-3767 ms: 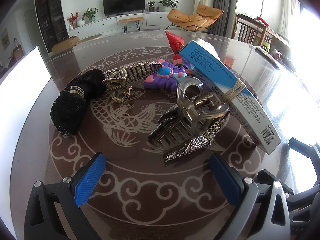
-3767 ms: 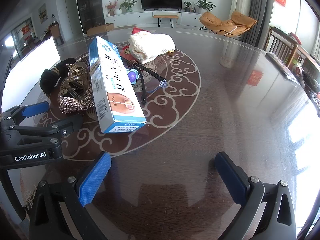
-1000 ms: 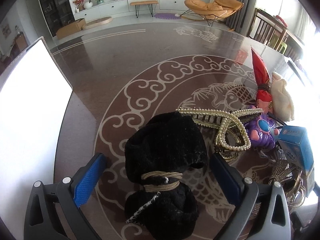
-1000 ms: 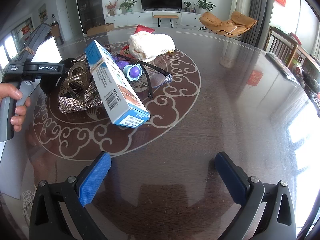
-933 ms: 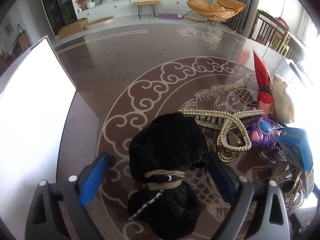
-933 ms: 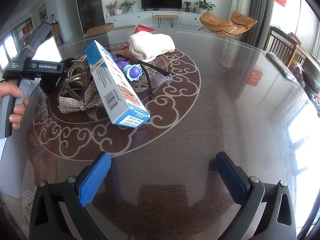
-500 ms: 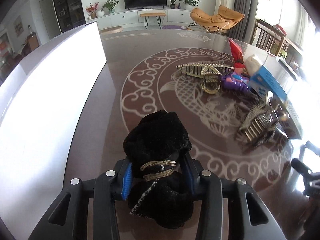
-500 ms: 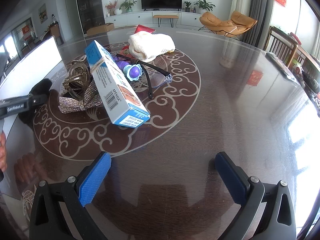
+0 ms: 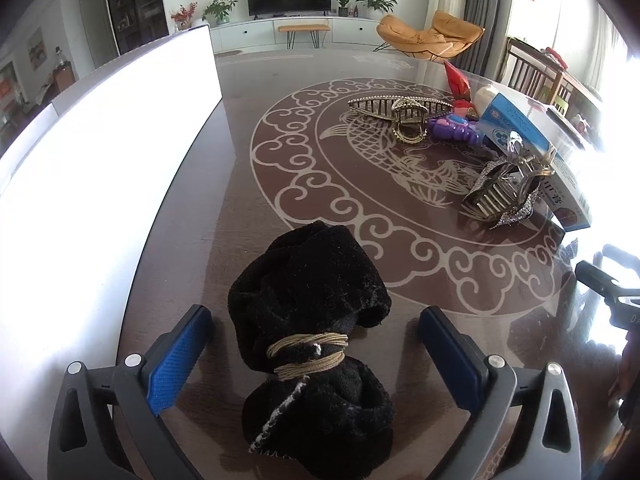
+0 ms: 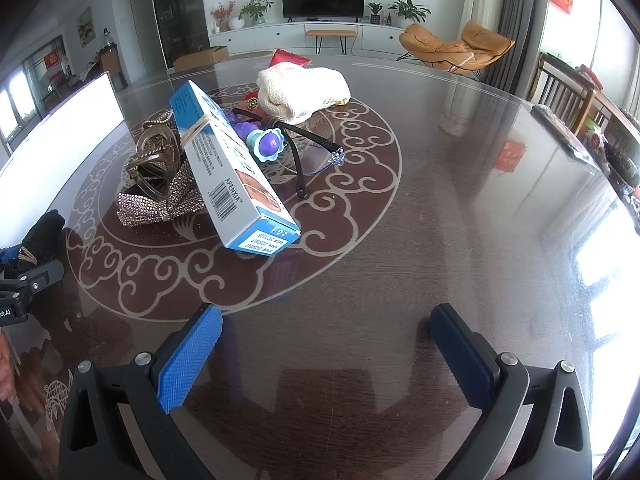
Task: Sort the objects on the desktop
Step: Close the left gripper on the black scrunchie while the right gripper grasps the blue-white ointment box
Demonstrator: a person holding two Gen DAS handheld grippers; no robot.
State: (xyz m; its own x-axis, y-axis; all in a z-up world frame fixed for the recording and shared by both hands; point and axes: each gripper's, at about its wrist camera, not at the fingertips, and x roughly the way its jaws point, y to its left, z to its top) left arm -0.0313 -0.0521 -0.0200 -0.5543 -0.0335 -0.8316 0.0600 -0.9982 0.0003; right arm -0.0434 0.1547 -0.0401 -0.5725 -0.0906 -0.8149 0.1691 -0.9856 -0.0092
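Half a second ago the left gripper (image 9: 316, 344) was clamped on the black fuzzy hair bow (image 9: 312, 344); now its blue pads (image 9: 180, 354) stand wide apart with a gap on both sides of the bow, so the bow has been let go and lies on the dark table (image 9: 240, 184), between the open jaws and reaching back under the camera. A moment before that it sat in the cluster, touching the pearl hair claw (image 9: 404, 114); that claw is now well ahead and to the right of the left gripper, along with the purple toy (image 9: 456, 128), the rhinestone hair claw (image 9: 504, 194) and the blue box (image 9: 532, 136). The bow now lies just right of the white panel (image 9: 100, 160), well apart from the pile, which reads as one item sorted out. The right gripper (image 10: 322, 348) has not shifted: it hovers with jaws spread wide and empty over bare table, the blue box ahead and to its left, the glasses (image 10: 308, 148) and the cream cloth (image 10: 304, 90) farther ahead. The likely next step is backing the left gripper off without dragging the bow
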